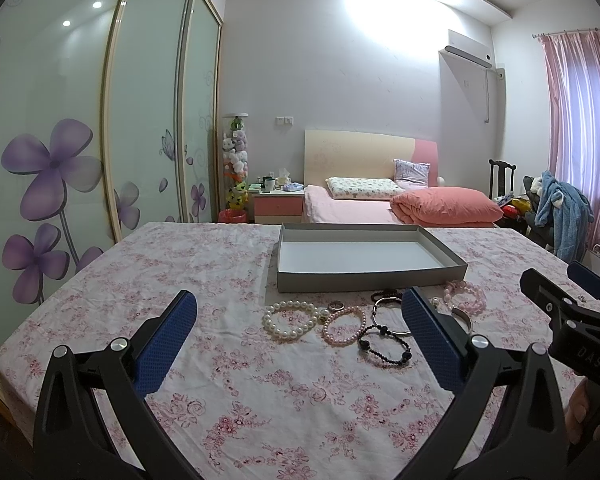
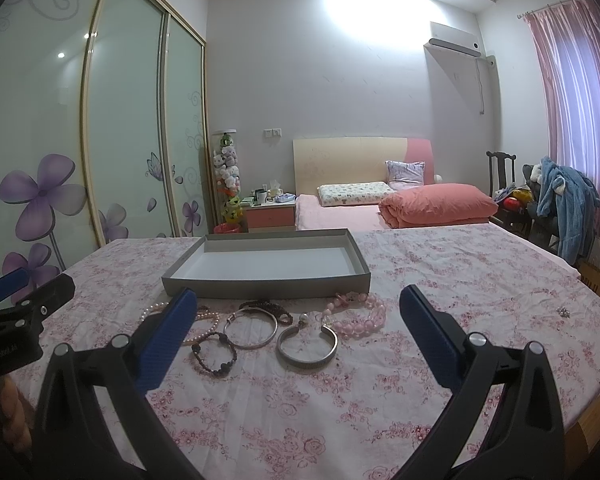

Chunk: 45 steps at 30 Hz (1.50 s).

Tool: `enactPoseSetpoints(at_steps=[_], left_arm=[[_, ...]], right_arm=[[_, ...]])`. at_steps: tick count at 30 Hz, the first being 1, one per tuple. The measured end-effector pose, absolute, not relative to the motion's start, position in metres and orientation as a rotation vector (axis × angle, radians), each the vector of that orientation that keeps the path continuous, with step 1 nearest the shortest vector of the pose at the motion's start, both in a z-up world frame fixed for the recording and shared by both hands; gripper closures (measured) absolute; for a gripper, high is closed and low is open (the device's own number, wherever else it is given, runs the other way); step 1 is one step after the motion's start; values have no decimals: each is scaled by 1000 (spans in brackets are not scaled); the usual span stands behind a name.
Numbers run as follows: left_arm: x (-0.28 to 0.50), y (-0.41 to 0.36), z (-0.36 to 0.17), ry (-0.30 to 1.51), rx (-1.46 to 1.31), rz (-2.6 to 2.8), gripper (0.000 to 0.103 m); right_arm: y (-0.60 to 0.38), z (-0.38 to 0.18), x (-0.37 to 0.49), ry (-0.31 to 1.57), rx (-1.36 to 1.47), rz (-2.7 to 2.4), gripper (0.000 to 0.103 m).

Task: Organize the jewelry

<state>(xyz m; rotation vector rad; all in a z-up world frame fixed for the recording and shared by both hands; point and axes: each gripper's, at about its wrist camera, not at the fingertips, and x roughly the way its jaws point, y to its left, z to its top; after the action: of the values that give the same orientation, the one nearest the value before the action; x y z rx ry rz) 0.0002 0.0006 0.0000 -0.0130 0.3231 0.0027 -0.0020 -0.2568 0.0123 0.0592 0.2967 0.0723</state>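
A shallow grey box [image 1: 366, 274] [image 2: 266, 282] lies open and empty on the floral tablecloth. In front of it lies the jewelry: a white pearl bracelet [image 1: 290, 319], a small silver ring [image 1: 336, 305], a pink pearl bracelet [image 1: 343, 326], a dark bead bracelet [image 1: 384, 350] [image 2: 214, 354], a thin silver bangle [image 2: 251, 327], a wide silver cuff [image 2: 307, 346] and a chunky pink bead bracelet [image 2: 360, 314]. My left gripper [image 1: 300, 334] is open above the cloth, short of the pearls. My right gripper [image 2: 300, 332] is open too, with the cuff and bangle ahead between its fingers.
A small silver trinket [image 2: 564, 311] lies alone on the cloth at the far right. The table ends just behind the box. Beyond stand a bed [image 1: 380, 204], a nightstand [image 1: 278, 204], a sliding wardrobe [image 1: 80, 140] on the left and a chair with clothes [image 2: 560, 204] on the right.
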Motion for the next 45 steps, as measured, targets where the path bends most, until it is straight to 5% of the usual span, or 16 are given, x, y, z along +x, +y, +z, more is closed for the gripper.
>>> enactPoseSetpoints(at_steps=[33,45], left_arm=[[5,-3,-6,353,-16,5,2],[59,12,-27,613,34,-37,2]], right_arm=[[-259,4,6,333,68,73,4],[-263,-44,87,778,94,75,12]])
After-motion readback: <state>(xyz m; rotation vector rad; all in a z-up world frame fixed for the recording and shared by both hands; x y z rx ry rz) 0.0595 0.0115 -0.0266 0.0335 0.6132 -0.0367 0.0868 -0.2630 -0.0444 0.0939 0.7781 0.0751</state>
